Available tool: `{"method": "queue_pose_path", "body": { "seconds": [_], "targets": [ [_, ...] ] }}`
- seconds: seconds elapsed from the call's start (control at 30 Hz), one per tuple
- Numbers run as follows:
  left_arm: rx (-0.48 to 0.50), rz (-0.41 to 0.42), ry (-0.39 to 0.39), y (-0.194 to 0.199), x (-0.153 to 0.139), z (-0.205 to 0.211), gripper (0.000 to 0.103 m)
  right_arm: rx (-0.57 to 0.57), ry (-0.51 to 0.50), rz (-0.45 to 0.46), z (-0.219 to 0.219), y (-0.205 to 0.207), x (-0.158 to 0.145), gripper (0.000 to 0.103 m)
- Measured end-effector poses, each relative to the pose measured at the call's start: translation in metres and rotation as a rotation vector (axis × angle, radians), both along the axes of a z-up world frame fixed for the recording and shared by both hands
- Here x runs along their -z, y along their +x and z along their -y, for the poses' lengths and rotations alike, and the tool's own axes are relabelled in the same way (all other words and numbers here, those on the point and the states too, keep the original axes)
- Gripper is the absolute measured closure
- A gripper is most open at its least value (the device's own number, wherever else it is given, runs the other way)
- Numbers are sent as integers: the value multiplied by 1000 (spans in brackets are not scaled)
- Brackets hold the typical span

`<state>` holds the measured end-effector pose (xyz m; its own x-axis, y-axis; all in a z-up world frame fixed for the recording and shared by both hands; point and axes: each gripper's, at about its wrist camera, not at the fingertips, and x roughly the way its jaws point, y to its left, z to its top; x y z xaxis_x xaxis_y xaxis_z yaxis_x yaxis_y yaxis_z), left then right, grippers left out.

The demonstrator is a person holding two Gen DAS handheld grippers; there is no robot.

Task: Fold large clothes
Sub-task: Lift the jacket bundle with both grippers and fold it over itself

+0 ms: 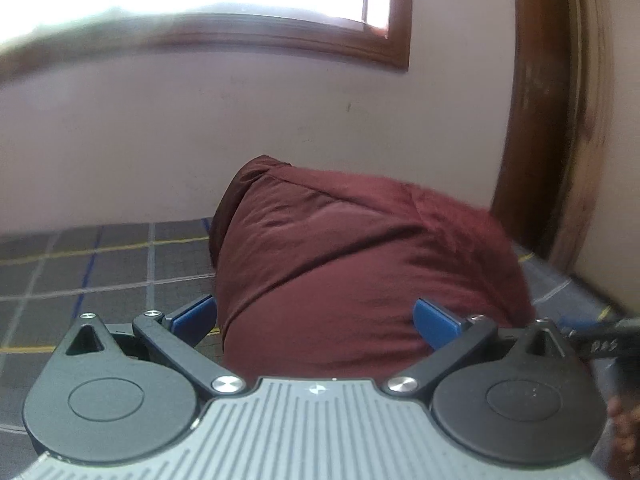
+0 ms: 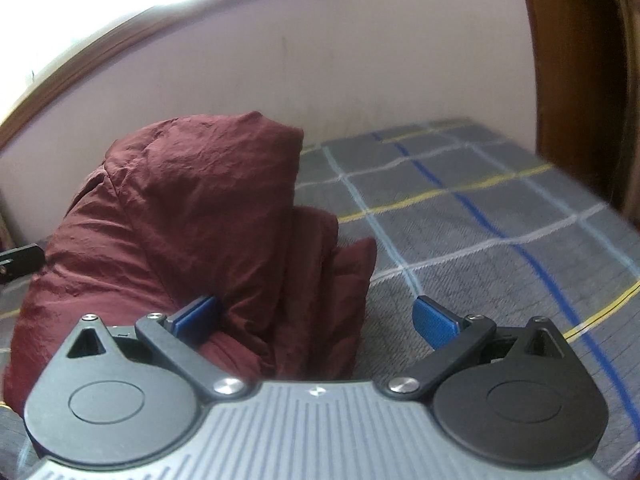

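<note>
A maroon garment [image 1: 352, 264] lies bunched in a mound on the grey plaid bedsheet [image 1: 100, 264]. My left gripper [image 1: 316, 318] is open, its blue pads wide apart, with the cloth filling the space between them. In the right wrist view the same garment [image 2: 192, 224] rises as a crumpled heap at left and centre. My right gripper [image 2: 316, 316] is open; its left pad [image 2: 196, 314] touches the cloth and its right pad [image 2: 434, 320] is over bare sheet [image 2: 480, 232].
A pale wall [image 1: 200, 128] runs behind the bed with a wood-framed window [image 1: 280, 36] above. A brown wooden door frame [image 1: 552, 120] stands at the right. The other gripper's black body [image 1: 600, 344] shows at the right edge.
</note>
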<state>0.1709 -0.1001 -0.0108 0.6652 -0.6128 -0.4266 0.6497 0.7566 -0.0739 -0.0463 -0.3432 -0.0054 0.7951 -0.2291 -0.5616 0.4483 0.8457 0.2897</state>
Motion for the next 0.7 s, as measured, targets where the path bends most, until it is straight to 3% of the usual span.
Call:
{"method": "queue_pose_path", "body": {
  "seconds": [0.17, 0.23, 0.33, 0.5, 0.7],
  "targets": [
    [26, -172, -111, 50, 0, -27, 0, -51, 202, 16, 27, 1, 13, 0],
    [78, -268, -144, 72, 8, -32, 0, -72, 280, 20, 37, 3, 18, 0],
    [124, -328, -139, 91, 24, -32, 0, -111, 380, 21, 49, 7, 25, 0],
    [243, -528, -255, 126, 50, -37, 0, -185, 555, 14, 69, 18, 41, 0],
    [323, -569, -232, 135, 56, -20, 0, -328, 670, 54, 82, 49, 52, 0]
  ]
}}
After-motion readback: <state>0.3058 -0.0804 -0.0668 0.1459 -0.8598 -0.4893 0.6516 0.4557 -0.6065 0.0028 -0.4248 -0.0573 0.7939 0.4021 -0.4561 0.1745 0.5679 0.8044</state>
